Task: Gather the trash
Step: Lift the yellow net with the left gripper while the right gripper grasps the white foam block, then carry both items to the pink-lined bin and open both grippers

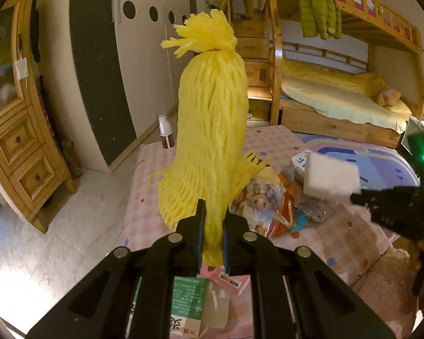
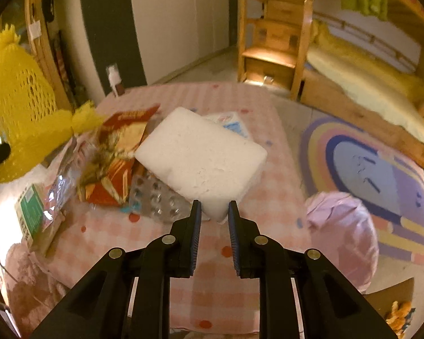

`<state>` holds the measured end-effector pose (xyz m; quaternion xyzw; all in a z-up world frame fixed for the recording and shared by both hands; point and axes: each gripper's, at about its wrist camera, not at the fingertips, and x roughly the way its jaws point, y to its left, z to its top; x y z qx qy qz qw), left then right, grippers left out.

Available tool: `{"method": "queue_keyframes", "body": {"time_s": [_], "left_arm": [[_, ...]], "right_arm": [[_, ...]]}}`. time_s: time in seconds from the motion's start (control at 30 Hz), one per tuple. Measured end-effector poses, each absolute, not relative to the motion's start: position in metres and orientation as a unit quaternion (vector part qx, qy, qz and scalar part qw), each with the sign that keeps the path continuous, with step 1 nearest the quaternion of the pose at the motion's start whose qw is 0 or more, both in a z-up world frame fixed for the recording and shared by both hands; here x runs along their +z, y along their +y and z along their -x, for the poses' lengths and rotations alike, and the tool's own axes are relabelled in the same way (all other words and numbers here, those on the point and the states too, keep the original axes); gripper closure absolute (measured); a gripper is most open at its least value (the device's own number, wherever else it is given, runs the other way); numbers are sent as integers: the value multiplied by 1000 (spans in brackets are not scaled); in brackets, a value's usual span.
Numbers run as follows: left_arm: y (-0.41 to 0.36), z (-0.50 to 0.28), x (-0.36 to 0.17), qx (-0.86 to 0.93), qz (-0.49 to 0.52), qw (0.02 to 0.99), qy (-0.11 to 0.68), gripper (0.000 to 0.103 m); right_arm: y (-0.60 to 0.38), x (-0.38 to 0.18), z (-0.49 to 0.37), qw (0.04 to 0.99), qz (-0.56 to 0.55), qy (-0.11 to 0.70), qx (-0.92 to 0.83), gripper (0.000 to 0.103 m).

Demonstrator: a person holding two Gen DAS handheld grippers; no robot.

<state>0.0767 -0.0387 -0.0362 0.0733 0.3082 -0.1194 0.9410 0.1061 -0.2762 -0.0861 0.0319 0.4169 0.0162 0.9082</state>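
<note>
Foam net, yellow and ribbed, pinched upright in left tool; white foam block nipped by right tool above wrappers mid-bench.

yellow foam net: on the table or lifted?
Lifted: the left hand-held gripper pinches the yellow foam net by its lower end, upright above the table.

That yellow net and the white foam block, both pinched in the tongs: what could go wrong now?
The left tongs grip the yellow net only at its thin bottom end, so it could flop or slip out. The right tongs hold the foam block by one corner; it might twist loose or crumble, falling onto the wrappers.
</note>
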Motion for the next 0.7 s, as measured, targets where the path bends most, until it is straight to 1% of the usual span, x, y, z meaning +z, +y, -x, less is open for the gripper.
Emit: {"method": "queue_keyframes", "body": {"time_s": [0.17, 0.4, 0.57, 0.7], "left_arm": [[-26, -75, -26, -110, -54, 949, 291, 95], [-22, -73, 2, -116, -41, 956, 266, 95], [-58, -61, 13, -164, -44, 950, 263, 95], [-108, -54, 7, -224, -46, 935, 272, 95]], "right_arm": [[-281, -80, -95, 917, -31, 397, 6, 82], [-302, -48, -75, 932, -43, 360, -12, 82], [-335, -39, -51, 936, -61, 345, -38, 82], [-369, -42, -29, 933, -72, 344, -74, 82]]}}
